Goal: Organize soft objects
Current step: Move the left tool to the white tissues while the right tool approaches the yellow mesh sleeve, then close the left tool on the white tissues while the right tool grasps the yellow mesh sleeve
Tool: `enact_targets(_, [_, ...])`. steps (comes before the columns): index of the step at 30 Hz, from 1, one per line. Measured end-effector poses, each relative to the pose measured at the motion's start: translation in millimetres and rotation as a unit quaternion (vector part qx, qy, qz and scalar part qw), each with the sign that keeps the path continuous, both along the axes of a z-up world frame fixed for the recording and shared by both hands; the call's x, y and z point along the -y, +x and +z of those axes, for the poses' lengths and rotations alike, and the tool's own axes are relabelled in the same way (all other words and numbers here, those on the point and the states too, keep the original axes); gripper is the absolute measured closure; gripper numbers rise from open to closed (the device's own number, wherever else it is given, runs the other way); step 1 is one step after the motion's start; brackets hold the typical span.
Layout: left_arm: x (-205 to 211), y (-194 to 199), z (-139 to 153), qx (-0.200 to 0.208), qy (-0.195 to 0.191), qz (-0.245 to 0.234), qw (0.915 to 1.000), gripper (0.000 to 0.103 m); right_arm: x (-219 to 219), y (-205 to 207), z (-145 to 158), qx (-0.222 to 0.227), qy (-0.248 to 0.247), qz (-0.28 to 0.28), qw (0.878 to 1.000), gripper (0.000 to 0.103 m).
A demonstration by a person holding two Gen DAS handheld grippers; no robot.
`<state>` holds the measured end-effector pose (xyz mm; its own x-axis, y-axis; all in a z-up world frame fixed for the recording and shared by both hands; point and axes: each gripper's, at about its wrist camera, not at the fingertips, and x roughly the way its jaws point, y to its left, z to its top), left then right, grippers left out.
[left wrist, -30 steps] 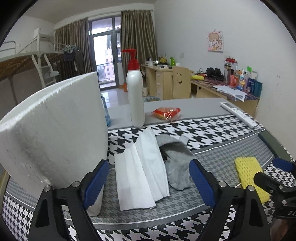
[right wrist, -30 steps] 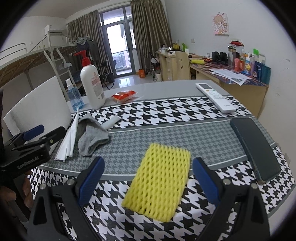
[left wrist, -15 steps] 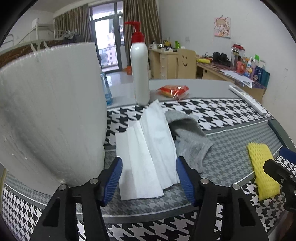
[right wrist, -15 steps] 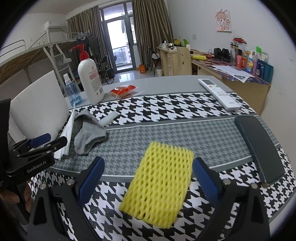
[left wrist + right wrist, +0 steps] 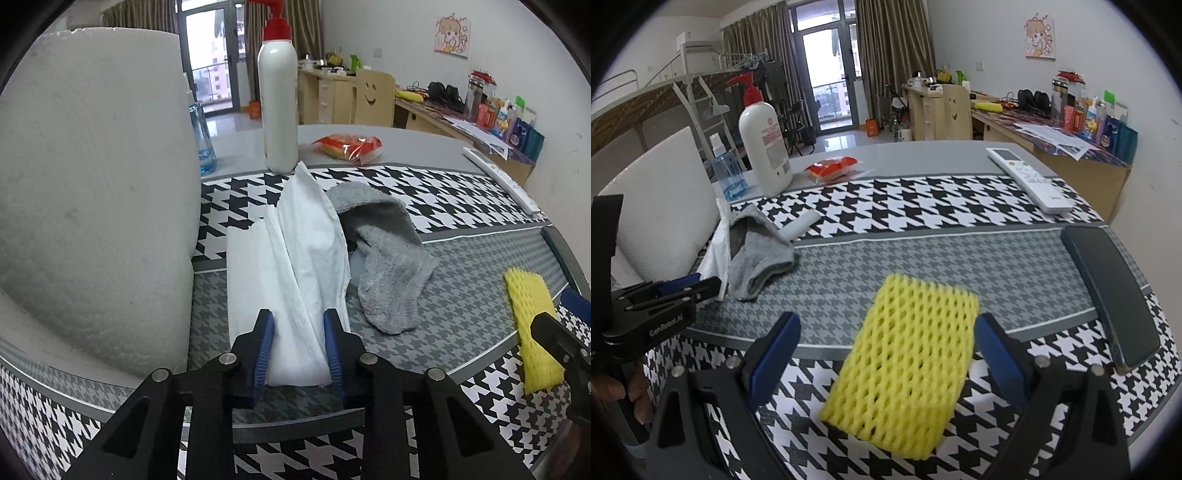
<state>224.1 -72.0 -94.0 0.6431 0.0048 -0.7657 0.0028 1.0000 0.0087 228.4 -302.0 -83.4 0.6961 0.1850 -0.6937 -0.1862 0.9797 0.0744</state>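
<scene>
Left wrist view. The left gripper (image 5: 298, 341) points down at the near end of the folded white tissue (image 5: 291, 266), which lies on the bench (image 5: 461, 258). Its jaws are narrow and closing, with the tissue's raised fold between them; whether the pads already press on the paper cannot be told. The approach along the fold line probably lets both pads meet the ridge, the easiest part of a thin sheet to pinch. The tissue is creased lengthwise, limp and slightly rumpled, and runs toward 12 o'clock, where a pump bottle (image 5: 277, 99) stands. A gray sock (image 5: 388, 266) lies crumpled against the tissue's edge at 3 o'clock, partly tucked under it. A white foam block (image 5: 92, 192) stands upright at 9 o'clock.

Right wrist view. The right gripper (image 5: 886, 354) hovers with jaws wide, one on each side of the yellow foam net (image 5: 908, 362), not pressing it. This placement appears to be a ready position for the next pickup. The net is an open mesh sleeve, flattened and light. From it, the tissue and sock lie at 10 o'clock beside the left gripper, a phone (image 5: 1108, 291) at 3 o'clock and a remote (image 5: 1027, 177) at 1 o'clock.
</scene>
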Motion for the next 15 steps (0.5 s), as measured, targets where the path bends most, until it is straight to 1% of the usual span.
enact_targets(4, [-1.2,-0.9,0.4,0.0,0.002,0.001,1.0,0.088,-0.1,2.9,-4.8,-0.014,-0.004,-0.003,1.0,0.02])
enact_targets(7, [-1.3,-0.5,0.6,0.0,-0.001,-0.003,1.0,0.093,0.3,3.7,-6.2,-0.019,-0.009,-0.007,1.0,0.025])
enact_targets(9, [-2.1,-0.4,0.6,0.0,-0.005,-0.003,1.0,0.093,0.0,3.5,-7.5,-0.021,-0.013,-0.009,1.0,0.028])
enact_targets(11, [-3.6,-0.3,0.7,0.001,-0.009,0.0,1.0,0.094,-1.3,2.5,-8.3,-0.021,-0.024,-0.012,0.999,0.036])
enact_targets(15, [-3.6,-0.9,1.3,0.002,-0.013,-0.002,0.9999,0.095,-0.4,0.9,-8.6,-0.023,-0.032,-0.02,0.999,0.047])
